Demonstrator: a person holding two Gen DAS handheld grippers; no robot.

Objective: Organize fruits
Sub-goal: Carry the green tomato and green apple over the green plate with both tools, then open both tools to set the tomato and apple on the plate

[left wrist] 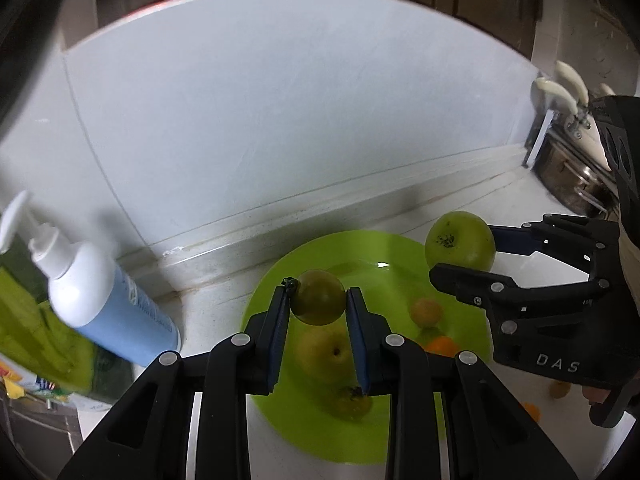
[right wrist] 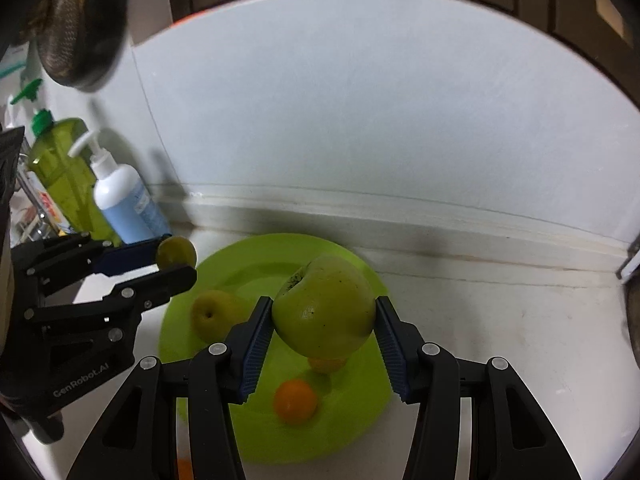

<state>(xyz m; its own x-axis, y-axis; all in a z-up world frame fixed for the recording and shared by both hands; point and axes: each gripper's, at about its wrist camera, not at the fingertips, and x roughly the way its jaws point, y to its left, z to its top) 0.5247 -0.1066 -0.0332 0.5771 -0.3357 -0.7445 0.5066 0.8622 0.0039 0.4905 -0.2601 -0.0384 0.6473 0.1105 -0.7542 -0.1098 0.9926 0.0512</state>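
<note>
Left gripper [left wrist: 318, 300] clamps one small, smooth, round green fruit [left wrist: 319, 297] above the glossy lime plastic plate [left wrist: 276, 276]. Right gripper [right wrist: 324, 316] clamps one large speckled green apple [right wrist: 326, 314] over it. The plate carries one yellow pear [right wrist: 214, 314] and one orange [right wrist: 295, 400].

lime-green plate [right wrist: 360, 268], green apple [right wrist: 326, 310], orange citrus [right wrist: 295, 401]
</note>
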